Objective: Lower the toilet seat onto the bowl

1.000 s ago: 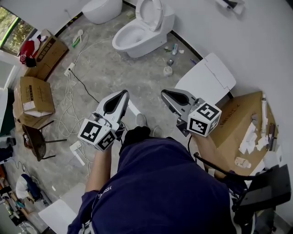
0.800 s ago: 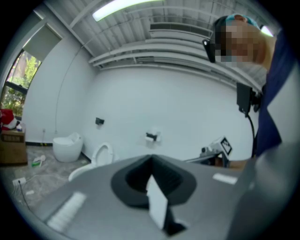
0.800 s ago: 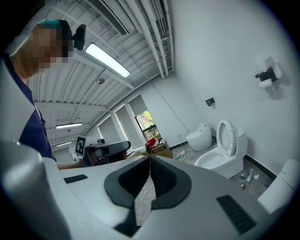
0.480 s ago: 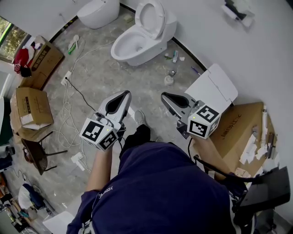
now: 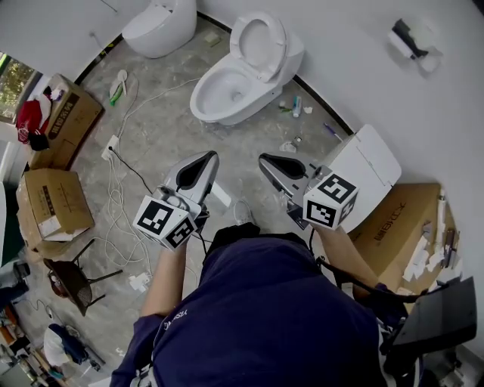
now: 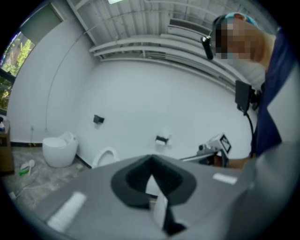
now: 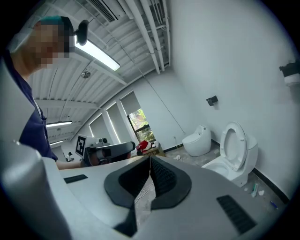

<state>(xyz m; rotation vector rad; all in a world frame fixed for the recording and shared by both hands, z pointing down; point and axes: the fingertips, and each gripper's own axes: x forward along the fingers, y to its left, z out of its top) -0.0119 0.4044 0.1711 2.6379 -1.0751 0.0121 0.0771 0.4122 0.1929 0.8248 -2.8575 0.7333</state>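
Note:
A white toilet (image 5: 238,79) stands on the floor by the far wall, its seat (image 5: 261,36) raised upright against the tank. The right gripper view shows the same toilet (image 7: 236,161) at the right, the raised seat (image 7: 234,140) facing me. My left gripper (image 5: 203,159) and right gripper (image 5: 265,160) are held side by side in front of me, well short of the bowl, both shut with nothing between the jaws. In the left gripper view the seat (image 6: 106,156) peeks over the shut left gripper (image 6: 151,158). The right gripper (image 7: 150,160) points toward the room.
A second rounded toilet (image 5: 160,17) sits at the far left. Cardboard boxes (image 5: 69,106) and white cables (image 5: 113,178) lie on the left floor. A white panel (image 5: 367,162) and another box (image 5: 393,219) stand at the right wall. Small bottles (image 5: 296,106) lie by the toilet base.
The toilet has shifted lower and rightward in the head view, so I have come closer to it. Both grippers keep the same shut pose in front of me.

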